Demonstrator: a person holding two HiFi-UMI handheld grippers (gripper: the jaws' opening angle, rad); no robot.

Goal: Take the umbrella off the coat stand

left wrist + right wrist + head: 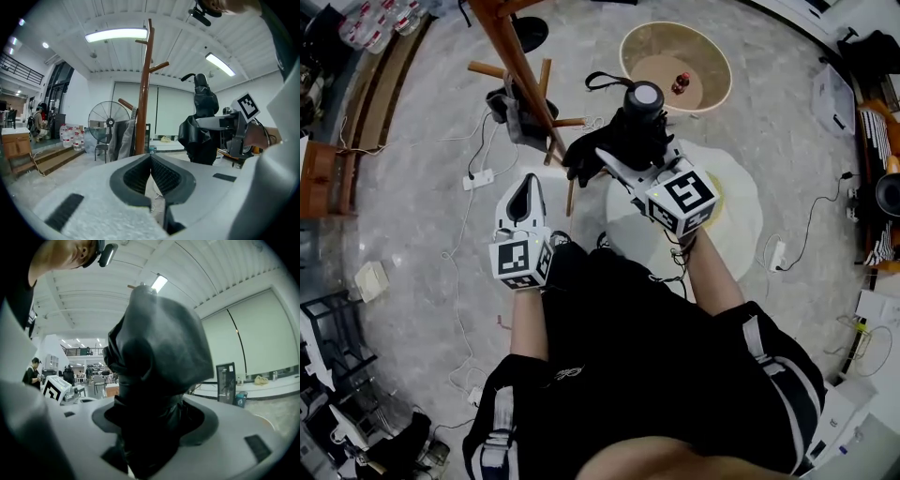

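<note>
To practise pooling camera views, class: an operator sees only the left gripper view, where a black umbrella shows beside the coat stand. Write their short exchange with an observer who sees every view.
Operator: From here I cannot judge the grip. Is the umbrella truly clamped?
Observer: Yes. In the right gripper view the black umbrella fills the gap between the right gripper's fingers, which press on its folded fabric.
Operator: What lies past it on the floor?
Observer: The head view shows a tan round tub beyond the umbrella, with a small object inside.
</note>
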